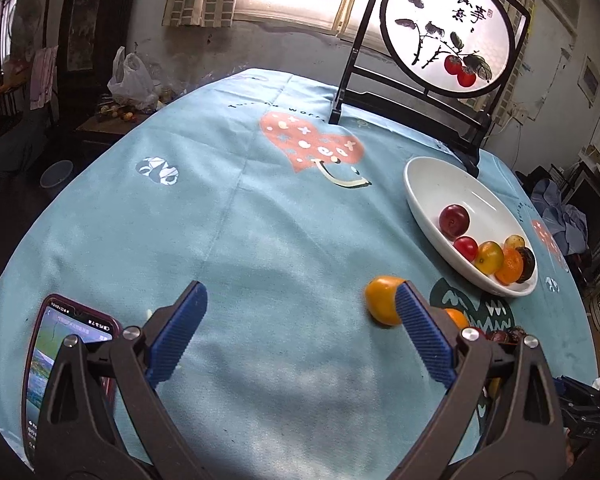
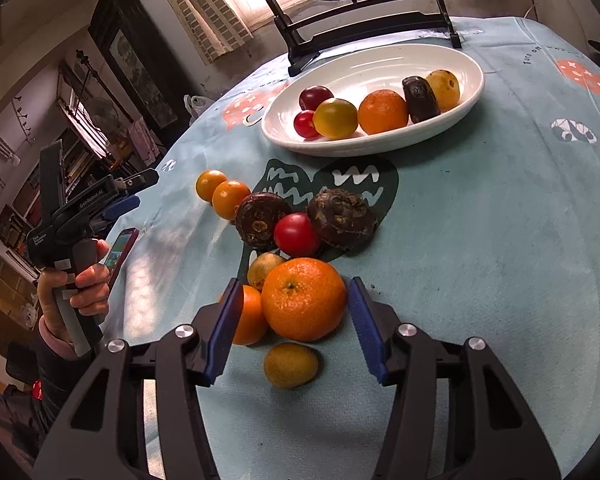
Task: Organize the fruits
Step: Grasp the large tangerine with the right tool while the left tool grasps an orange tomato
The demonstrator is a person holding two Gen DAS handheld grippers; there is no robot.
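Between the blue pads of the right gripper [image 2: 290,322] sits a large mandarin [image 2: 304,298] on the table's blue cloth [image 2: 480,240]; the pads stand just beside its two sides, and a thin gap seems to remain, so the jaws are spread around it and do not pinch it. Just beside the left pad lies a second orange fruit [image 2: 250,314], a small yellowish fruit [image 2: 290,364] lies nearer to the camera, and another yellowish one [image 2: 265,266] is behind the mandarin. Farther out are a red tomato [image 2: 296,234], two dark brown water chestnuts [image 2: 342,218] and two small orange fruits [image 2: 222,194]. Beyond them the white oval dish [image 2: 380,68] holds several fruits of red, yellow, orange and dark colour. On the left side, a hand [image 2: 76,286] holds the left gripper [image 1: 300,308], whose jaws are spread wide over the bare cloth with nothing between them; one small orange fruit [image 1: 382,300] lies just beside its right pad. A phone [image 1: 66,344] lies near its left pad.
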